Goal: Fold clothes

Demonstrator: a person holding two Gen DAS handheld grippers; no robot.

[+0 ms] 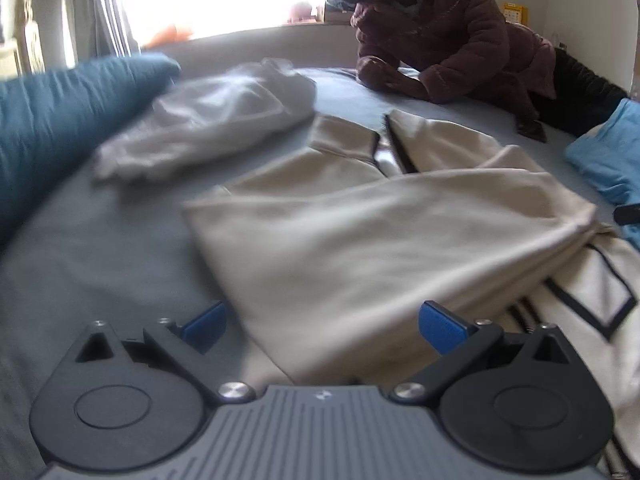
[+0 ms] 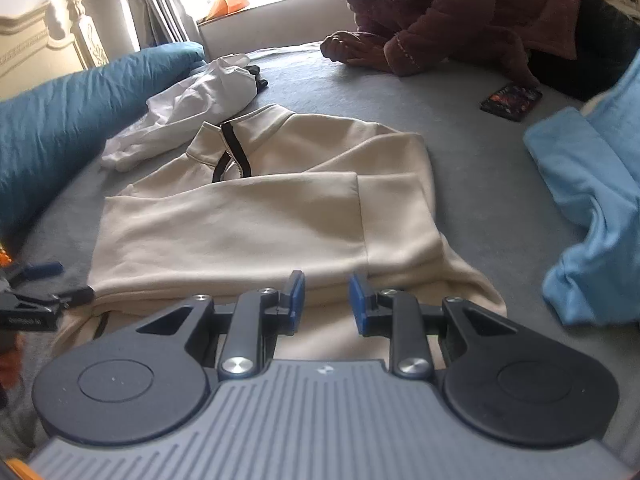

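Observation:
A cream zip-neck sweatshirt [image 1: 360, 216] lies flat on the grey bed with both sleeves folded across its chest; it also shows in the right wrist view [image 2: 260, 216]. My left gripper [image 1: 322, 326] is wide open, its blue pads on either side of the sweatshirt's near left edge, holding nothing. My right gripper [image 2: 326, 300] is open with a narrower gap, just above the sweatshirt's near hem, empty. The left gripper's tips [image 2: 60, 280] show at the left edge of the right wrist view.
A crumpled white garment [image 2: 192, 108] lies beyond the sweatshirt. A teal pillow [image 2: 72, 104] is at left, light blue cloth [image 2: 592, 208] at right. A person in a maroon jacket [image 2: 460, 12] leans on the far side of the bed, near a dark packet [image 2: 511, 102].

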